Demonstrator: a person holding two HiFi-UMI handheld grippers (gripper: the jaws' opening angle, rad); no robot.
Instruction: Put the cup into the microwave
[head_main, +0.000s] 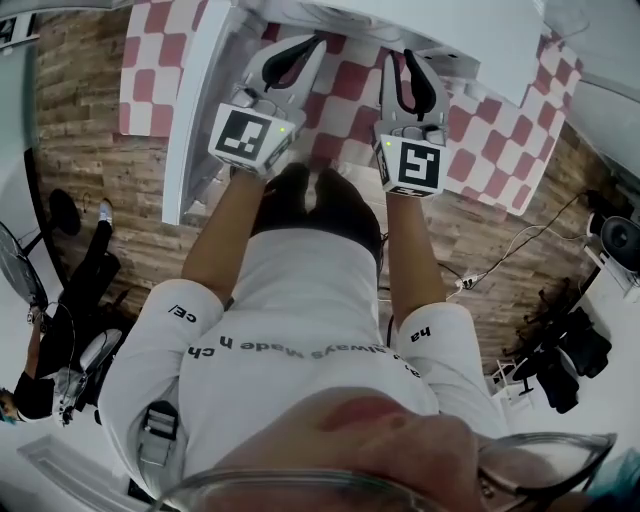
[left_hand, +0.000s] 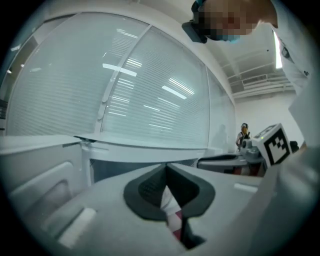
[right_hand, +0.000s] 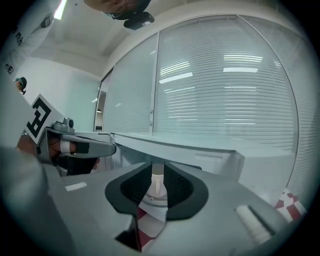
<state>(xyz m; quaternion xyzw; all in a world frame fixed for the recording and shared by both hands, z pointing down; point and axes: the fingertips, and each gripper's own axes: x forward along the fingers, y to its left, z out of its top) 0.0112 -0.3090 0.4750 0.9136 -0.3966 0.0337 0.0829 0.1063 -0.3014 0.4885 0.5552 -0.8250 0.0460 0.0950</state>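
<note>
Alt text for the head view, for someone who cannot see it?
A person in a white shirt, seen from above, holds the left tool and the right tool side by side over a red-and-white checkered cloth, pointing toward a white appliance. The floor is wood-look.

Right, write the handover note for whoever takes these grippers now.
Left gripper: fingers together, holding nothing.
Right gripper: fingers a narrow gap apart, gripping nothing. A white thing shows through the gap; it may be the cup, but that is not certain.
Microwave: stands ahead on the checkered cloth, with its door apparently swung open at the left.
Done: nothing yet; the cup is in neither gripper.
Left: find and grasp the cup, then set it inside.
</note>
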